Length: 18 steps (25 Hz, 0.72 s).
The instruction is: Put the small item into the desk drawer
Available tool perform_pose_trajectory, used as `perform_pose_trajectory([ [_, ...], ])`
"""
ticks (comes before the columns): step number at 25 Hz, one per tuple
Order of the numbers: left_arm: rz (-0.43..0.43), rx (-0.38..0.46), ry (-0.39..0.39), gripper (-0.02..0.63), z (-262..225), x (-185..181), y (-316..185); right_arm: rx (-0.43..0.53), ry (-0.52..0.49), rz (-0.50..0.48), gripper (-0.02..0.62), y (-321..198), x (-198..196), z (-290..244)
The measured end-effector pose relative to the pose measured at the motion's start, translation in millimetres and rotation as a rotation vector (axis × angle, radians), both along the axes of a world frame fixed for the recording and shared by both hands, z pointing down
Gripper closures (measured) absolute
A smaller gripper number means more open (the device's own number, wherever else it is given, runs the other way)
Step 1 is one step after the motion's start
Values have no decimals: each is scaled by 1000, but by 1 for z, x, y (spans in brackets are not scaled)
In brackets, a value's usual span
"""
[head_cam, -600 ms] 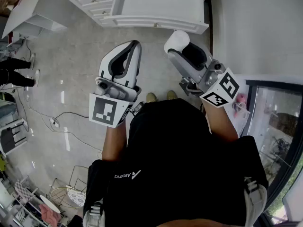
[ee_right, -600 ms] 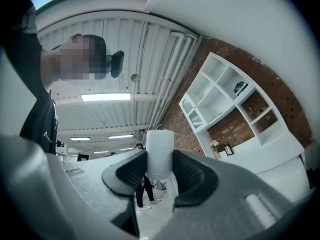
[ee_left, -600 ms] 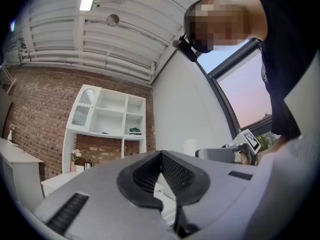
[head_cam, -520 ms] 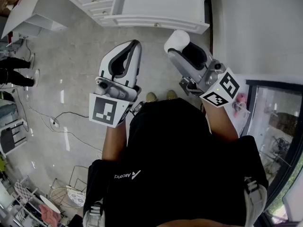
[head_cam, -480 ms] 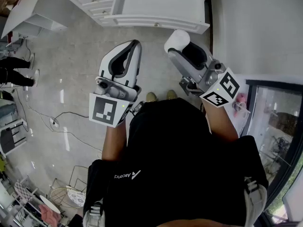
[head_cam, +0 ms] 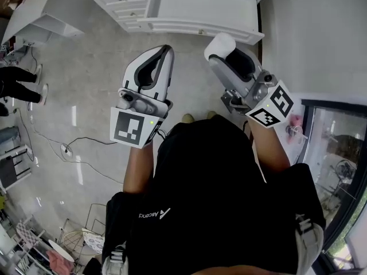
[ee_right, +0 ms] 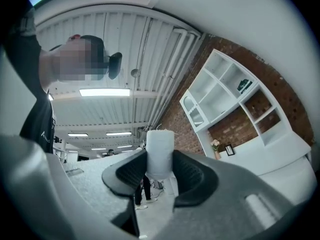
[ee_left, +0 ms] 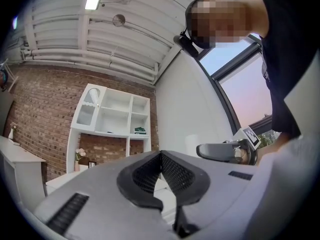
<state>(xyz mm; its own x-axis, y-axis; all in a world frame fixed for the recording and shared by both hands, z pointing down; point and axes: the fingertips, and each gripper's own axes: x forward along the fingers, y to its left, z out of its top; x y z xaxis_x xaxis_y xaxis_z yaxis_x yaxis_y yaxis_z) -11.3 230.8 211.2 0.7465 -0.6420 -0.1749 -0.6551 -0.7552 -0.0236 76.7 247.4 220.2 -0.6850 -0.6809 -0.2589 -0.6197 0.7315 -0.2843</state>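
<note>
Grey floor [head_cam: 86,85] is lying underfoot, with the white desk [head_cam: 195,4] ahead and its drawer fronts [head_cam: 123,2] looking shut. The right gripper [head_cam: 221,46] is clamping the small white cylinder [head_cam: 219,43], long axis crosswise to the jaws, well apart from the desk. The left gripper [head_cam: 163,53] is sitting closed and empty, nearer the drawers, so it's probably opening one. Both forearms are reaching forward.

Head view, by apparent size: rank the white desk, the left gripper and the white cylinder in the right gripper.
1. white desk, cut by the frame edge.
2. left gripper, enlarged by nearness to the camera.
3. white cylinder.
</note>
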Motion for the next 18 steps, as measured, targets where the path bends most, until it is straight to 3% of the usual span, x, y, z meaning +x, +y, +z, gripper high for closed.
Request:
perform_pose_trajectory([
  [8,-14,7,20,607,4,-32,-36,29,104,-6,433,-34,-36,2],
  [18,-55,-18,-1,607,40,-58,-125,-28,190,-10,433,-129,-60,39],
])
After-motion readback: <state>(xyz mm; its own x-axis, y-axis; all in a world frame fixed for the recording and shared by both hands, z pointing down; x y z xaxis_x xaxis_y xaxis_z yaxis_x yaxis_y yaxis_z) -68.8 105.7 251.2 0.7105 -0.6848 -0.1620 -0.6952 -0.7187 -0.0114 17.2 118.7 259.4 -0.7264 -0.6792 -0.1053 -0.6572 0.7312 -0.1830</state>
